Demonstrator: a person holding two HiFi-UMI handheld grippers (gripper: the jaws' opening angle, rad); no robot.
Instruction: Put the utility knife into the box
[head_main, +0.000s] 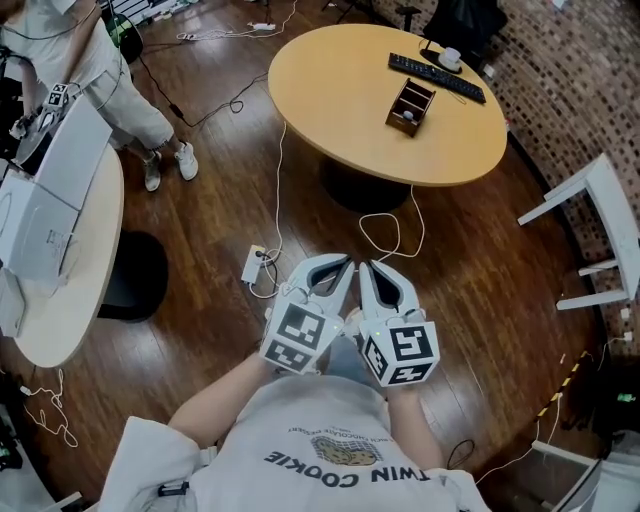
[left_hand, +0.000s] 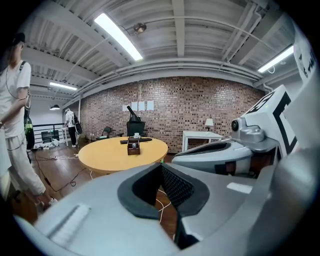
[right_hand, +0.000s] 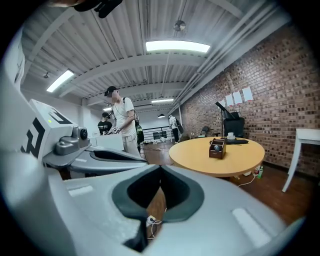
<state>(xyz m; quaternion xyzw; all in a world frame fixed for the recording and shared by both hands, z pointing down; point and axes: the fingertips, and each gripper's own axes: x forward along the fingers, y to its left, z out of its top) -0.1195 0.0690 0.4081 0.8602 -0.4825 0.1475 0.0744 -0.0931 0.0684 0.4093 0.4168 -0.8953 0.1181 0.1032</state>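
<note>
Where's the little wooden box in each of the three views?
Head view: wooden box, upper right, on the round table.
Left gripper view: wooden box left of centre, mid-height.
Right gripper view: wooden box right of centre, mid-height.
Shared landmark: the round table beneath it.

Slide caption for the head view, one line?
Left gripper and right gripper, shut and empty, side by side over the floor, facing the round table with the box.

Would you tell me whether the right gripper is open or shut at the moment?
Shut: in its own view the right gripper has its jaw tips meeting, with nothing between.
</note>
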